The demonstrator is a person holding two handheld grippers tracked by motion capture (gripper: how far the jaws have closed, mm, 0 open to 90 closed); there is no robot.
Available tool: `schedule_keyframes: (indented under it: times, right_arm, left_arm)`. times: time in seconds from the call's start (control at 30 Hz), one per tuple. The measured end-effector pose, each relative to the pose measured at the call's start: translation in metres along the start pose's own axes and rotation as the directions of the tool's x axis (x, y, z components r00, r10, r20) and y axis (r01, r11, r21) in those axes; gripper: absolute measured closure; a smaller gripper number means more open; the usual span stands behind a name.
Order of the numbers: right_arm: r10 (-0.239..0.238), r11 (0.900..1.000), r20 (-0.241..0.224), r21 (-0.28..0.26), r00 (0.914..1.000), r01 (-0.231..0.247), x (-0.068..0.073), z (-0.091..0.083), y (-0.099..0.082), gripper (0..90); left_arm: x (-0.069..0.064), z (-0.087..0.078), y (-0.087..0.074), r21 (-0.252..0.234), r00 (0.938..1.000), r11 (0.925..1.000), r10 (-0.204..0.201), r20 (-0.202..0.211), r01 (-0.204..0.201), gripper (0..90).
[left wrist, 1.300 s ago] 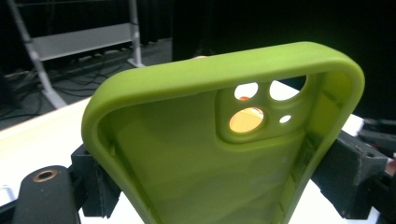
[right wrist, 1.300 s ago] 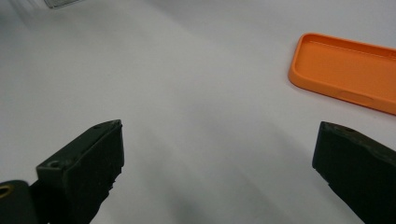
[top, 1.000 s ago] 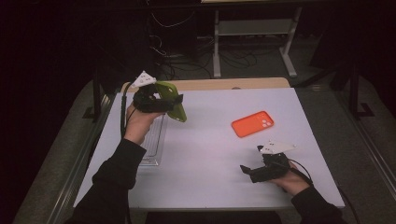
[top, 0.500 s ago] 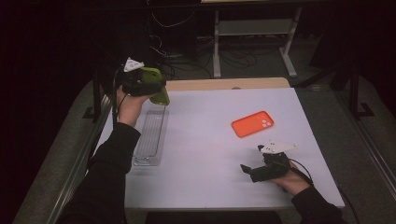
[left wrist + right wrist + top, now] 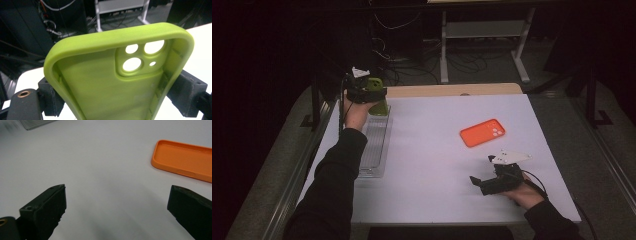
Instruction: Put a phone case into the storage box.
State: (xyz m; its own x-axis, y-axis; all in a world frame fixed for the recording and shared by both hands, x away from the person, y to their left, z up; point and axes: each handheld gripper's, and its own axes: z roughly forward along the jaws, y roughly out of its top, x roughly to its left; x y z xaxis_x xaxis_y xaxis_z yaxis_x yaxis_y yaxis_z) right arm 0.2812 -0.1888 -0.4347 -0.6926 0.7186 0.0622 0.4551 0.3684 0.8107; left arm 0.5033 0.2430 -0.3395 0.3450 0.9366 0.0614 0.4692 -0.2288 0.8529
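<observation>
The left gripper (image 5: 371, 95) pinches a green phone case (image 5: 120, 80) above the far end of the clear tray (image 5: 374, 150), while the right gripper (image 5: 117, 212) rests wide open near the orange case (image 5: 482, 132).

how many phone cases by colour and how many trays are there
green phone case: 1, held in the left gripper
orange phone case: 1, lying on the table
clear tray: 1
total: 3
</observation>
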Motion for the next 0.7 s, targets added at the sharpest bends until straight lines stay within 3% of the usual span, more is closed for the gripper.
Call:
schedule_keyframes:
  times: [0.33,0.5,0.7]
  right_arm:
    - [0.008,1.0,-0.005,0.004,1.0,-0.008,0.0,0.001,-0.001,1.2]
    - [0.012,0.9999,-0.006,0.005,0.9999,-0.012,0.001,0.0,0.0,1.2]
    - [0.003,1.0,-0.005,-0.001,1.0,-0.003,0.0,0.0,-0.001,1.2]
  left_arm:
    - [0.004,0.021,-0.011,0.064,0.9995,0.998,0.003,-0.032,-0.001,14.2]
    - [0.003,0.028,-0.014,0.062,0.9991,0.9979,-0.019,-0.038,0.022,14.0]
    - [0.004,0.034,-0.019,0.108,0.9988,0.9942,0.003,-0.05,0.002,13.6]
